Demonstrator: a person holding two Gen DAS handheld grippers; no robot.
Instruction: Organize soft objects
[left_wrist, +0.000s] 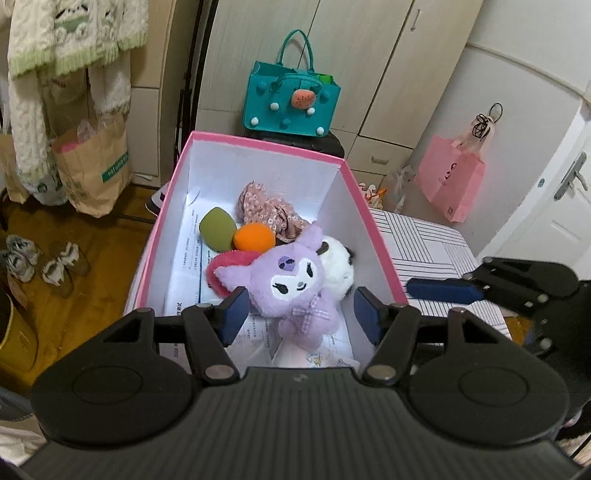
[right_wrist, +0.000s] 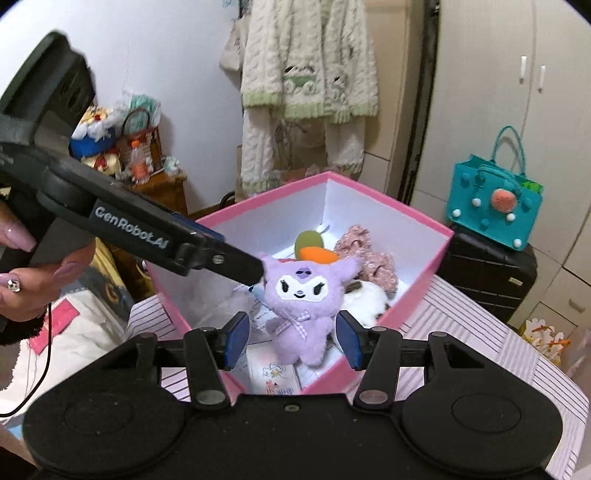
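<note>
A pink box (left_wrist: 343, 162) with white inner walls stands on a striped surface. Inside lie a purple plush doll (left_wrist: 291, 284), a white plush (left_wrist: 338, 266), an orange ball (left_wrist: 255, 238), a green sponge (left_wrist: 216, 229), a floral scrunchie (left_wrist: 266, 210) and a red fuzzy item (left_wrist: 225, 266). My left gripper (left_wrist: 301, 317) is open above the box, its pads either side of the purple doll without touching it. My right gripper (right_wrist: 293, 338) is open over the box's near edge (right_wrist: 325, 384), the purple doll (right_wrist: 299, 299) between its pads, apart from them. The left gripper's finger (right_wrist: 236, 262) reaches to the doll's ear.
A teal felt bag (left_wrist: 291, 99) sits on a black case behind the box. A pink paper bag (left_wrist: 450, 181) hangs at the right by a door. Knitted clothes (left_wrist: 66, 44), paper bags (left_wrist: 96, 166) and shoes (left_wrist: 40, 262) stand at the left. The striped surface (left_wrist: 428, 251) extends right.
</note>
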